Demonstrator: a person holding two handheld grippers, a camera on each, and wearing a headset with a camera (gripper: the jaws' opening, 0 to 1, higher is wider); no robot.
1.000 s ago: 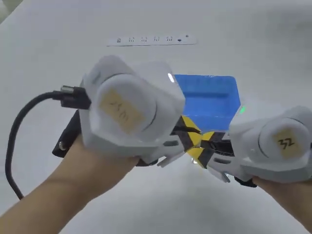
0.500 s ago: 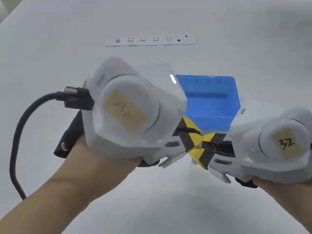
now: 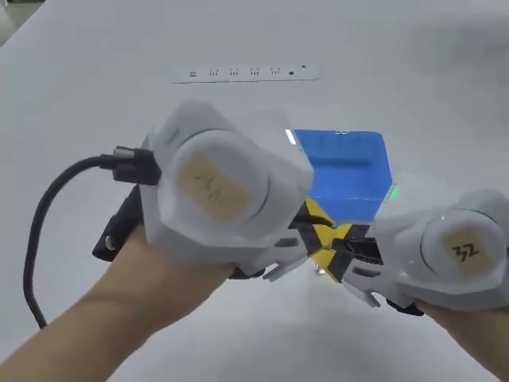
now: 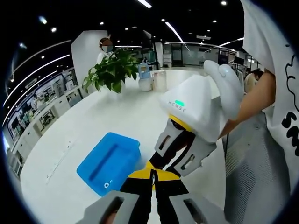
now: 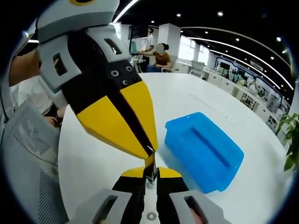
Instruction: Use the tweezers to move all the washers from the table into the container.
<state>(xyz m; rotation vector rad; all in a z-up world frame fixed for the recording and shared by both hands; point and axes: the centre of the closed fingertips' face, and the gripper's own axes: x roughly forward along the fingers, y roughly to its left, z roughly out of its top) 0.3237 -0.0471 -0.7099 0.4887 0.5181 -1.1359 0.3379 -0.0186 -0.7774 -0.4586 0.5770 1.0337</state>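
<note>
Tip-to-tip: left gripper (image 4: 153, 173) fingers (image 4: 140, 177) pressed together, right gripper (image 5: 150, 176) fingers (image 5: 133, 174) pinch tweezers (image 5: 150, 171); blue container (image 5: 205, 149) beyond fingers on white bench (image 5: 187, 95).

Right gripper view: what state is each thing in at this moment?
left tool: jaws shut, tips at the tweezers
right tool: shut on tweezers
washer: flat on table, untouched
container: resting on table, apart from tools

White power strip (image 3: 246, 73) on white table (image 3: 79, 103), leafy green plant (image 4: 112, 70)
</note>
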